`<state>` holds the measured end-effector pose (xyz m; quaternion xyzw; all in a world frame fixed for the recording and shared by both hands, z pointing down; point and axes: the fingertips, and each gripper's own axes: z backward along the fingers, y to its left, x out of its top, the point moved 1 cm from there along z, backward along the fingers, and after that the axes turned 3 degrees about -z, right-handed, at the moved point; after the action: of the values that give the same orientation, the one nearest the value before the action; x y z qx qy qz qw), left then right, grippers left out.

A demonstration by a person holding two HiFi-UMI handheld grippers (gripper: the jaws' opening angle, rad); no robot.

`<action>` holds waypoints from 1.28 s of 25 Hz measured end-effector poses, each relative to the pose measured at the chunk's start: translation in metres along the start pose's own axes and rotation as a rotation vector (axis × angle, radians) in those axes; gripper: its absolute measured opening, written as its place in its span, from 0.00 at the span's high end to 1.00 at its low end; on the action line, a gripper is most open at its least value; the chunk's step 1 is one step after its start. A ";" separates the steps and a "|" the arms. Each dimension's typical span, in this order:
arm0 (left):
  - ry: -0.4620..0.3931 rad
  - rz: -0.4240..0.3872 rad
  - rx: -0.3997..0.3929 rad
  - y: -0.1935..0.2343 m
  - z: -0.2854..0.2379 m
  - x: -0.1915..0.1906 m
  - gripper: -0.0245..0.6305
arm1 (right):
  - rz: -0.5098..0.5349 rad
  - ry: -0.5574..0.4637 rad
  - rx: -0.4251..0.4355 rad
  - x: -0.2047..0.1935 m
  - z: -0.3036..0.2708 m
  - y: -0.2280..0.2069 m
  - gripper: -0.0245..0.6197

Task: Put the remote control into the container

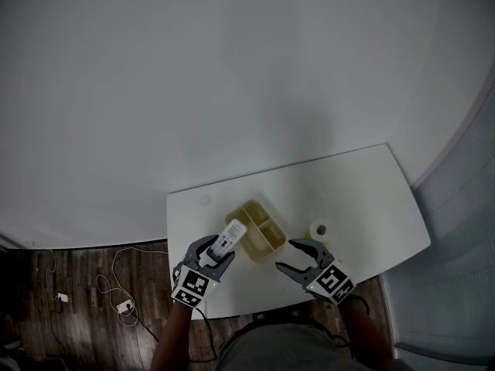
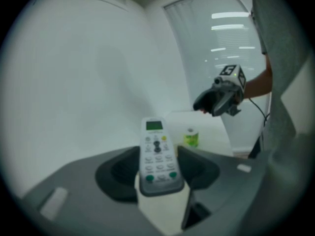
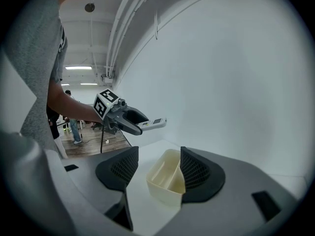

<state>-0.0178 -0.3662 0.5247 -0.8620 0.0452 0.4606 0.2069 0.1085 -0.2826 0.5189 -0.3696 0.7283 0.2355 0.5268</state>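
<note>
This is an office-like workroom or lab. It has a bare white wall [image 1: 232, 68], a plain white table [image 1: 371, 199] and a dark wood-plank floor [image 1: 69, 280] with loose cables [image 1: 114, 265]. Overhead are exposed ceiling pipes [image 3: 120, 28] and 2 strip lights [image 3: 78, 68], and a frosted glass partition [image 1: 456, 253] stands alongside.

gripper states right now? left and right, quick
Left gripper: closed on the remote control.
Right gripper: open, holding nothing; the container lies just ahead of its fingers.

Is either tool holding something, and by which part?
The left gripper holds the remote control by its lower, button end; the right gripper holds nothing.
</note>
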 end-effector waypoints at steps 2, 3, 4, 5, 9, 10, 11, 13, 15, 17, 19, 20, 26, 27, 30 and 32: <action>0.018 -0.024 -0.018 -0.001 -0.006 -0.003 0.60 | -0.008 0.003 -0.009 -0.004 0.003 -0.001 0.56; 0.028 -0.037 -0.029 -0.002 -0.009 -0.004 0.60 | -0.011 0.004 -0.013 -0.006 0.005 -0.001 0.56; 0.040 -0.053 -0.039 -0.002 -0.012 -0.005 0.60 | -0.014 0.005 -0.017 -0.007 0.007 -0.002 0.56; 0.052 -0.070 -0.049 -0.002 -0.015 -0.005 0.60 | -0.018 0.005 -0.023 -0.009 0.009 -0.002 0.56; 0.088 -0.132 -0.091 0.000 -0.025 -0.006 0.60 | -0.035 0.002 -0.049 -0.014 0.014 -0.005 0.56; 0.095 -0.147 -0.100 0.000 -0.028 -0.006 0.60 | -0.039 0.002 -0.056 -0.016 0.016 -0.006 0.56; 0.102 -0.156 -0.108 0.000 -0.030 -0.007 0.60 | -0.044 0.002 -0.062 -0.017 0.017 -0.006 0.56; 0.110 -0.165 -0.120 0.001 -0.033 -0.008 0.60 | -0.054 0.001 -0.073 -0.019 0.020 -0.008 0.56; 0.119 -0.183 -0.130 0.000 -0.036 -0.009 0.60 | -0.062 0.004 -0.084 -0.021 0.023 -0.010 0.56; 0.127 -0.201 -0.140 0.000 -0.039 -0.009 0.60 | -0.067 0.006 -0.092 -0.023 0.025 -0.011 0.56; 0.133 -0.212 -0.147 -0.001 -0.042 -0.009 0.60 | -0.073 0.007 -0.098 -0.025 0.027 -0.013 0.56; 0.139 -0.220 -0.150 -0.001 -0.043 -0.009 0.60 | -0.075 0.008 -0.100 -0.026 0.027 -0.013 0.56; 0.176 -0.287 -0.176 -0.001 -0.049 -0.014 0.60 | -0.083 0.011 -0.103 -0.030 0.028 -0.010 0.56; 0.182 -0.298 -0.182 -0.001 -0.050 -0.015 0.60 | -0.084 0.011 -0.103 -0.030 0.028 -0.010 0.56; 0.207 -0.337 -0.203 0.001 -0.053 -0.018 0.60 | -0.089 0.013 -0.104 -0.030 0.028 -0.011 0.56; 0.218 -0.355 -0.216 0.002 -0.056 -0.020 0.60 | -0.092 0.015 -0.106 -0.031 0.028 -0.011 0.56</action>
<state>0.0142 -0.3922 0.5677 -0.9183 -0.1345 0.3232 0.1850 0.1390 -0.2598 0.5391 -0.4318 0.7008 0.2468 0.5113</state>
